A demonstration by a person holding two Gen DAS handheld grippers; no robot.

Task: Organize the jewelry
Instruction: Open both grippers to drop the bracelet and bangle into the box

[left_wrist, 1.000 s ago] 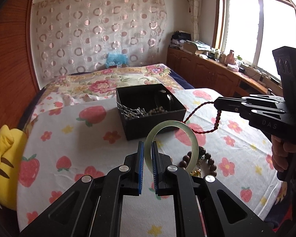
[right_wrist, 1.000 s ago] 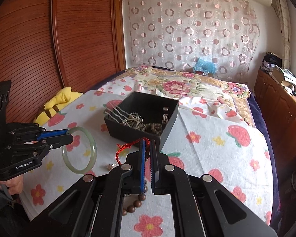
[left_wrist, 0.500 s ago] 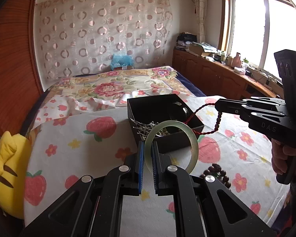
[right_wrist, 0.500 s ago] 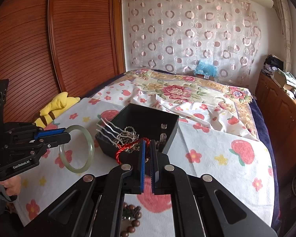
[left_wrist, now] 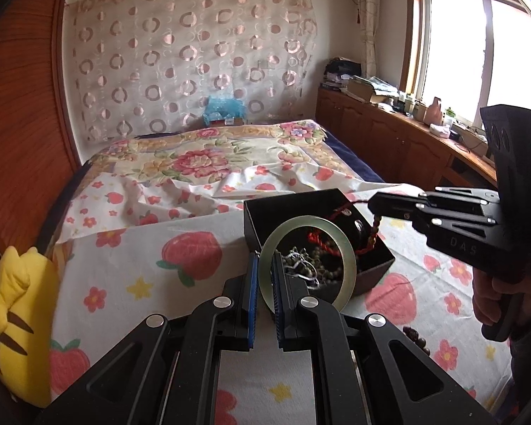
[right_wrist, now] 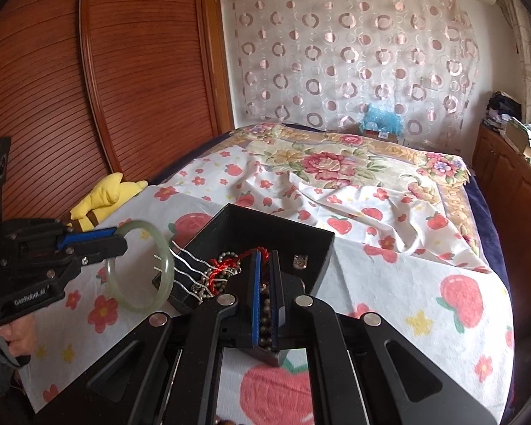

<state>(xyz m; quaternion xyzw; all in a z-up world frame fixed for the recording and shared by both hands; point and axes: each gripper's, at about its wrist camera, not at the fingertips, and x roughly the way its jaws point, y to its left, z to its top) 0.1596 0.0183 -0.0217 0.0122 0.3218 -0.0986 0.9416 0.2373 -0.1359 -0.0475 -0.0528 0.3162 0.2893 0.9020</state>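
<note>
i see the black box (right_wrist: pixel 297 237) open on top, but chains and beads (right_wrist: pixel 209 276) crowd its near corner. my right claw (right_wrist: pixel 264 276) hangs over it, my left claw (left_wrist: pixel 263 276) beside it. the bed (left_wrist: pixel 131 248) left of it lies bare up to the yellow plush (left_wrist: pixel 14 304).

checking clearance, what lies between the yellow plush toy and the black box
Left wrist view: only bare strawberry-print sheet between yellow plush toy and black box.

A pale green jade bangle (left_wrist: pixel 308 258) and a red braided cord (right_wrist: pixel 226 267) are held over an open black box (right_wrist: pixel 265 233) of tangled chains.
</note>
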